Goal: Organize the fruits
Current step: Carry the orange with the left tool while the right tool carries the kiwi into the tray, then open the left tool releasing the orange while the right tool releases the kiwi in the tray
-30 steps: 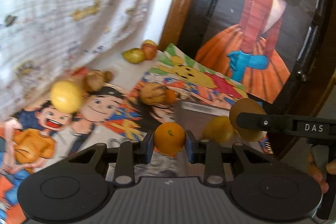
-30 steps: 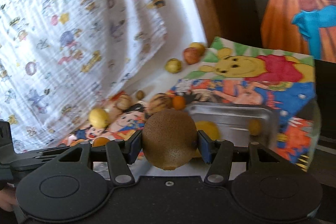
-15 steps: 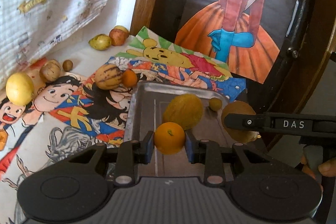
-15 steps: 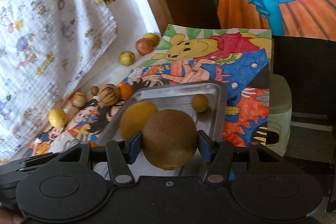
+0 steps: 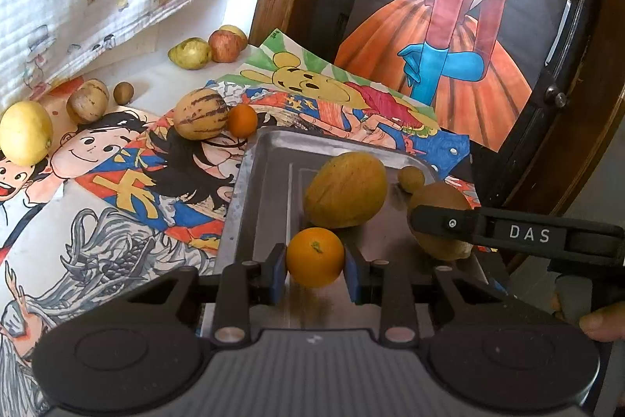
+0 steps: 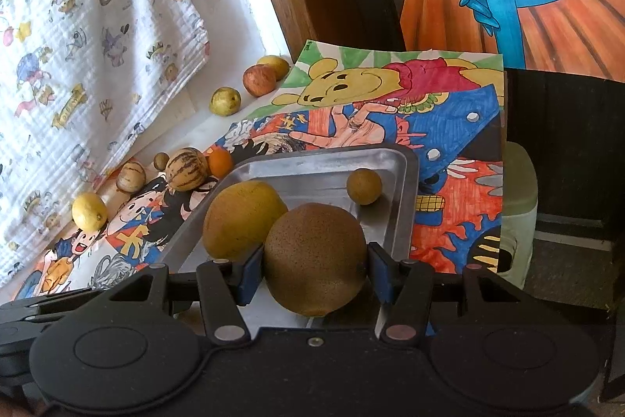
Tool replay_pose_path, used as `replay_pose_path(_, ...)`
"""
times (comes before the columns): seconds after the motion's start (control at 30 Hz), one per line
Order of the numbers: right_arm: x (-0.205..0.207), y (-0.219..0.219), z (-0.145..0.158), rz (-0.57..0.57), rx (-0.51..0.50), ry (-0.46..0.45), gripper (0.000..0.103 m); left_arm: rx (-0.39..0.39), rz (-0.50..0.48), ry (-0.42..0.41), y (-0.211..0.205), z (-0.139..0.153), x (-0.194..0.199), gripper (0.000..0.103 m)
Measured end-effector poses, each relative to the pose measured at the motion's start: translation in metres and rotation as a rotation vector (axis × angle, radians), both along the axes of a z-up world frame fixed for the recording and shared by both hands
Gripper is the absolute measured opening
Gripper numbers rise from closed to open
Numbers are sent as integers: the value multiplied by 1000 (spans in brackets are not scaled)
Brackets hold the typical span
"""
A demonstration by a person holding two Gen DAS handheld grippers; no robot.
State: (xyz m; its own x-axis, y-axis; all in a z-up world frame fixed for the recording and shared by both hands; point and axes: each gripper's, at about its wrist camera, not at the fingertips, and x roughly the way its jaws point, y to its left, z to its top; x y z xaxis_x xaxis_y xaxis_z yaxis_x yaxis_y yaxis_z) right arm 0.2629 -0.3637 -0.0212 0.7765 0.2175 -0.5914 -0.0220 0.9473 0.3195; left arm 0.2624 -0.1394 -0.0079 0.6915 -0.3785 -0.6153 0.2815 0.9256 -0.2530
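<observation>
My left gripper [image 5: 315, 268] is shut on a small orange [image 5: 315, 256], held over the near end of a metal tray [image 5: 273, 151]. My right gripper [image 6: 315, 274] is shut on a large brown round fruit [image 6: 315, 256], also above the tray [image 6: 406, 206]; in the left wrist view that fruit [image 5: 439, 196] shows behind the right gripper's side. In the tray lie a big yellow-brown fruit [image 5: 345, 189] [image 6: 242, 217] and a small brown ball-like fruit [image 5: 411, 178] [image 6: 364, 185].
On the cartoon drawings left of the tray sit a striped melon [image 5: 200, 113], a small orange [image 5: 242, 120], a lemon [image 5: 25, 131], a striped fruit [image 5: 86, 100], a small brown fruit [image 5: 123, 92], a guava [image 5: 189, 52] and an apple [image 5: 223, 45]. A printed cloth [image 6: 78, 26] hangs behind.
Both grippers swung right and sank over the tray, keeping hold of their fruits. The tray and its contents now fill the middle of both views.
</observation>
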Motion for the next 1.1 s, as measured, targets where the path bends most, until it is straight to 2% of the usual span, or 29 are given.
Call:
replay_pose_path(0.5,1,1,-3,12,5,19,58,3,3,36,2,-4,5,34)
replay_pose_path(0.77,-9,0,3,8,28,-2,60,-28,15,39,9,5,1,39)
replay_pose_path(1.0,-24,2,19,5,27,-38,66,-42,47,11,19,23,-11,51)
replay_pose_path(1.1,-34,4,28,6,16,-61,72,-45,71,-6,25,32,-18,62)
